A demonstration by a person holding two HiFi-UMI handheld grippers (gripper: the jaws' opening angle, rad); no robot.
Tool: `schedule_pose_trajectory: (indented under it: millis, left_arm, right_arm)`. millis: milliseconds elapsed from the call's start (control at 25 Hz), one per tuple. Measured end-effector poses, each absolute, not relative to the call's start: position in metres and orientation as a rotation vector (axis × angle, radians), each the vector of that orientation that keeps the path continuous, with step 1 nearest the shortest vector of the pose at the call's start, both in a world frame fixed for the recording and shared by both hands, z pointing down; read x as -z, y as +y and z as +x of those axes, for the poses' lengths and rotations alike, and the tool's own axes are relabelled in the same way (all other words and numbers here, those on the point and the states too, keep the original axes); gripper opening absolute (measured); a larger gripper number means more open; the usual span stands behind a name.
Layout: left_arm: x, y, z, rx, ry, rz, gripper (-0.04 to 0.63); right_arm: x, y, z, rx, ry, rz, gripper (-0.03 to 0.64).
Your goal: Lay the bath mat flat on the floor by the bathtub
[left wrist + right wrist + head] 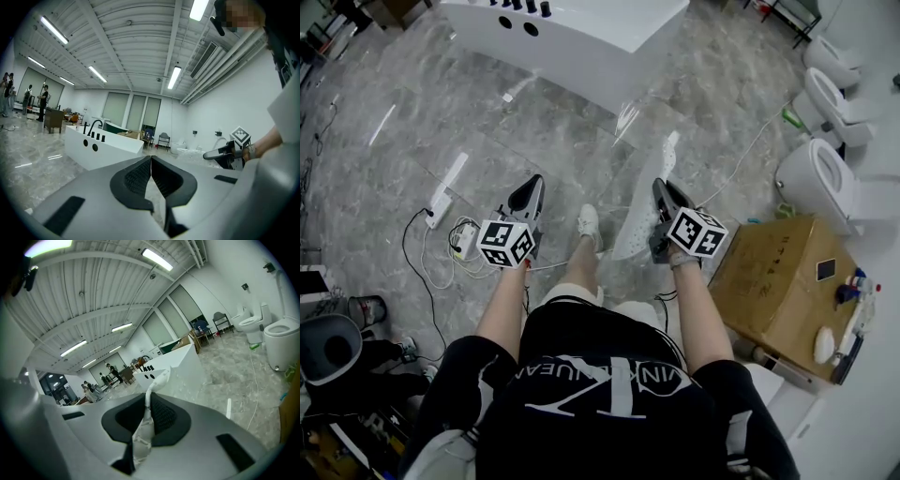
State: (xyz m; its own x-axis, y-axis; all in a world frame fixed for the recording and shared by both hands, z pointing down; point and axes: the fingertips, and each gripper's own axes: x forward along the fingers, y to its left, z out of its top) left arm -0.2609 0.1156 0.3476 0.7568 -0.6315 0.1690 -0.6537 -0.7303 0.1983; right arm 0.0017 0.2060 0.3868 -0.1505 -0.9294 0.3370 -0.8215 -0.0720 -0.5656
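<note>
- The right gripper (662, 192) has its fingers clenched on the bath mat (639, 223). In the right gripper view a pale, mottled fold of the mat (145, 420) runs up between the black ribbed pads and sticks out past the tips (149, 401).
- From the head view the mat is a whitish, dimpled sheet hanging bunched beside the right gripper, in front of the person's right leg. It is not spread out; whether its low end meets the floor (403, 122) I cannot tell.
- The left gripper (531, 187) is held level with the right one, on the left. In its own view the fingers (151, 161) meet at the tips. A pale sliver shows in the gap below them, possibly a thin edge of the mat, but the view is too poor to say.
- The left gripper view also shows the right gripper (220, 152) off to the right, with the mat's textured surface just beside it.
- The white bathtub (581, 37), with black taps along its rim, stands on the far side of the grey marble floor, well apart from the mat.
- A row of white toilets (825, 178) lines the right side, and a cardboard box (778, 281) sits nearer; its print is too faint to read.
- The person's black shirt (609, 384) carries white lettering; "KLEIN" is partly legible.
- A white power strip (441, 202) and cables lie on the floor at left.
</note>
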Motion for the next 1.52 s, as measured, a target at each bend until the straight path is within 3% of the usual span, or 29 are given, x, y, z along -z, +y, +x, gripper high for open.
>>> schedule_pose_trajectory:
  millis: [960,1520]
  left_arm:
    - [-0.414,-0.086,-0.149,-0.246,-0.993,2.601,0.015]
    - [-0.474,-0.161,-0.157,-0.319,-1.109,2.496,0.014]
  right_arm:
    - [-0.451,0.026,0.058,1.228,2.186,-1.891,0.041]
    - [-0.495,-0.087,-0.038,1.348,2.555,-1.514,0.041]
